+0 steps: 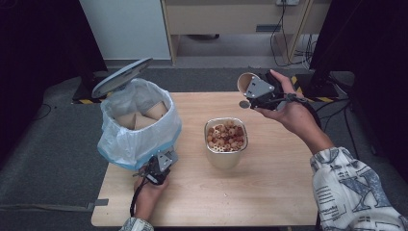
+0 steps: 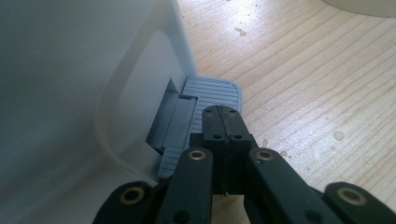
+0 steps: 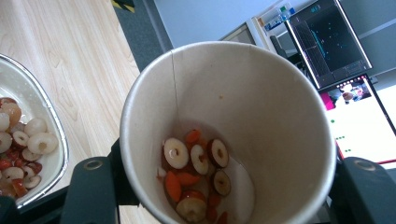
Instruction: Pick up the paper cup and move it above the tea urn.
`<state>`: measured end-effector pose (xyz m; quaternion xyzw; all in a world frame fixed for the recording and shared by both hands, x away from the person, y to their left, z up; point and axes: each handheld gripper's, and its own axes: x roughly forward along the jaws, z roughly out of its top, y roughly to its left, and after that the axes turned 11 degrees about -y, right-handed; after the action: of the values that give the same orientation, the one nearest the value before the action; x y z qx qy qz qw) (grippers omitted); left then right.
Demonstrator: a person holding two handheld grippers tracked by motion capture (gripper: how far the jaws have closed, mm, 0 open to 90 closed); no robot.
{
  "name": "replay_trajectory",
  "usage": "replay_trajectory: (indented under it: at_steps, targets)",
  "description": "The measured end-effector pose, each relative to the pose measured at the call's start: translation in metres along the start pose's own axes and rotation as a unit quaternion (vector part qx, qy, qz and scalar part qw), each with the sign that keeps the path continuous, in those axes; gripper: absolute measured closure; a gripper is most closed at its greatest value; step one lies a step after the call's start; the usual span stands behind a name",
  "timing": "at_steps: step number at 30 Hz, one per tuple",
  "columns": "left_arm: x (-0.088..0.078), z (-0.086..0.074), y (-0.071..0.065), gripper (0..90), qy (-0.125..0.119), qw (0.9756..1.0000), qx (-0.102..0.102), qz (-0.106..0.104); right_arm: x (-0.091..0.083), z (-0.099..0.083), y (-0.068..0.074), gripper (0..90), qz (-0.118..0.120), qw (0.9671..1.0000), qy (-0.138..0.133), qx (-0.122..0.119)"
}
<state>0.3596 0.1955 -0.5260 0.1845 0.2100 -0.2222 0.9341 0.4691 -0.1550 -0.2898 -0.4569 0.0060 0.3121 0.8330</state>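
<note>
Fingers of the right gripper are closed on a paper cup, which is held tilted above the desk at the upper right of the high view. Inside the cup, some sliced dried fruit is seen at the bottom, so the cup is not yet emptied. Fingers of the left gripper are pressed fully together, with nothing between them, and their tips are placed on the grey pedal of the white bin at the left of the high view. The lid is raised, and used cups are seen in the bag-lined bin. At the centre, a metal container is already filled with fruit pieces. As a judgement, the remaining fruit must be poured out, and then the cup is to be dropped into the bin.
</note>
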Motion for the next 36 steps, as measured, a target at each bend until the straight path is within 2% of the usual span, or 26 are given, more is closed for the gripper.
replay_trajectory:
  at_steps: [11, 20, 27, 31, 32, 36]
  targets:
    - [0.000, 0.000, 0.000, 89.2, 0.000, 1.0000, 0.000, 0.000, 0.001, -0.001, -0.002, 35.3, 0.002, 0.9999, -0.002, -0.017]
    - [0.000, 0.000, 0.000, 89.2, 0.000, 1.0000, 0.000, 0.001, 0.002, -0.009, 0.000, 35.3, 0.015, 0.9992, -0.028, -0.024]
    - [0.000, 0.000, -0.001, 89.1, 0.000, 1.0000, -0.001, 0.002, 0.005, -0.014, 0.001, 35.4, 0.020, 0.9988, -0.038, -0.021]
    - [0.000, 0.000, -0.001, 89.1, 0.000, 1.0000, -0.001, 0.003, 0.006, -0.013, 0.003, 35.5, 0.021, 0.9986, -0.041, -0.027]
    - [0.000, 0.000, -0.001, 89.2, 0.000, 1.0000, -0.001, 0.003, 0.006, -0.011, 0.004, 35.5, 0.019, 0.9983, -0.040, -0.037]
    - [0.000, 0.000, -0.001, 89.1, 0.000, 1.0000, -0.001, 0.003, 0.005, -0.008, 0.007, 35.7, 0.019, 0.9980, -0.036, -0.048]
